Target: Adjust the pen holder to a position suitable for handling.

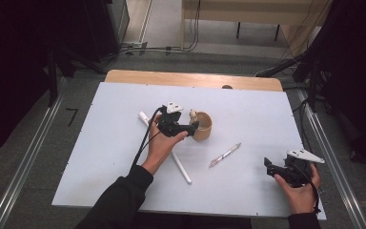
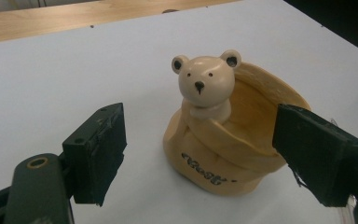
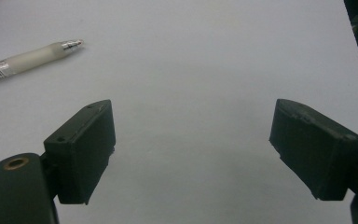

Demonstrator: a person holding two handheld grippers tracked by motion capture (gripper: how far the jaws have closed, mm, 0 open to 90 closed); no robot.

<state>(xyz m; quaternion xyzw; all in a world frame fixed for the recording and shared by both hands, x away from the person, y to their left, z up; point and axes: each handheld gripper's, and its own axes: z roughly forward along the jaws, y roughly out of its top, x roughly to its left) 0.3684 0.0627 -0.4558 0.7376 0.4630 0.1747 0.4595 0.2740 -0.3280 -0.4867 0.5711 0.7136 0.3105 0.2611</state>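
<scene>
A tan ceramic pot (image 1: 203,126) with a small bear head (image 1: 193,115) on its rim stands mid-table. In the left gripper view the pot (image 2: 223,154) and its bear head (image 2: 205,79) sit between and just beyond the jaws. My left gripper (image 1: 190,127) (image 2: 205,151) is open, its pads apart from the pot on both sides. Near the front right edge my right gripper (image 1: 268,167) (image 3: 191,154) is open over bare white surface with nothing between its jaws.
A clear pen (image 1: 225,155) (image 3: 28,58) lies right of centre, between the two hands. A long white pen (image 1: 181,167) lies slantwise under the left hand. The white board (image 1: 267,109) covers a wooden table (image 1: 190,78); floor rails run along both sides.
</scene>
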